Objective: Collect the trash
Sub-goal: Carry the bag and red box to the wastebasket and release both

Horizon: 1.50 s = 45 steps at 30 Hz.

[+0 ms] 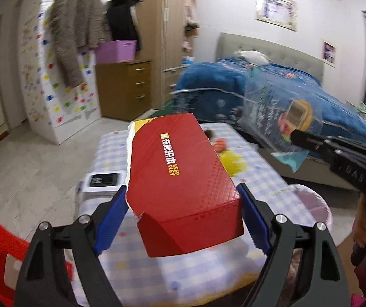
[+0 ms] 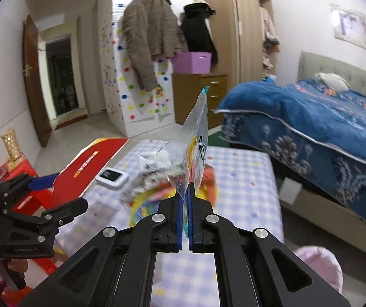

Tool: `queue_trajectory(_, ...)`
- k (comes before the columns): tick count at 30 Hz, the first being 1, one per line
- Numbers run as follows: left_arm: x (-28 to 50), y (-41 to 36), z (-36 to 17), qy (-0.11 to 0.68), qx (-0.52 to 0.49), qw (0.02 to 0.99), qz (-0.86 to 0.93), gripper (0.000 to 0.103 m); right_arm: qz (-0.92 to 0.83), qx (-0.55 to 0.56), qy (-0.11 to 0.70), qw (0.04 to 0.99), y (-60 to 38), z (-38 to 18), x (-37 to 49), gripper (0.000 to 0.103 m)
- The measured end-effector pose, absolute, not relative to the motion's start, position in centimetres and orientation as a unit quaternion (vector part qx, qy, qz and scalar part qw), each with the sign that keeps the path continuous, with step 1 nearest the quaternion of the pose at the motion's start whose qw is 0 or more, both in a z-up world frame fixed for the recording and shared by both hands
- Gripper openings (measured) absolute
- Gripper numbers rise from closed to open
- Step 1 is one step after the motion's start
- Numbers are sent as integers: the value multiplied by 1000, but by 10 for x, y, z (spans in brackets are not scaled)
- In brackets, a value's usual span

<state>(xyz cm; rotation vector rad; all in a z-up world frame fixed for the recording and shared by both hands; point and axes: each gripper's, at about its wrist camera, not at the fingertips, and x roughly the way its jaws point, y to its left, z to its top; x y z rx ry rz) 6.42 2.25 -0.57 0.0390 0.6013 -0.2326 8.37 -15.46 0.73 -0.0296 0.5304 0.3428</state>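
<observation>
Left gripper spread wide, blue fingers clamped on either side of a red cardboard box, lifted above the checked table. Right gripper pinched nearly closed on a clear plastic wrapper, raised upright over the table. Left lying on the table: more colourful wrappers and a small white device. Nearby at the table's edge, a pink-lined bin.

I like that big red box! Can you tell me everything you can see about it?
The red box is a long, flat cardboard carton with a bumpy diamond pattern, a yellow corner stripe and white and yellow lettering on top. One long edge looks torn, showing white. The left gripper clamps its near end between blue pads, holding it tilted above the checked table.
</observation>
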Motion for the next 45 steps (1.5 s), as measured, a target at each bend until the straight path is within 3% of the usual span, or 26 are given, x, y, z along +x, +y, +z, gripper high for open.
queue_trajectory(23, 77, -190, -54, 325, 98, 873, -350, 81, -34, 76, 339, 937, -347, -65, 6, 3)
queue_trajectory(38, 111, -286, -87, 358, 116, 836, -400, 82, -66, 134, 405, 902, -421, -135, 27, 3)
queue_trajectory(41, 121, -293, -89, 364, 107, 833, -403, 89, -63, 138, 413, 898, -429, -146, 38, 7)
queue_trajectory(44, 127, -293, -88, 367, 103, 837, -394, 90, -75, 143, 421, 893, -436, -155, 47, 12)
queue_trajectory(45, 128, -288, -86, 365, 102, 840, -389, 90, -75, 147, 424, 891, -437, -157, 49, 19)
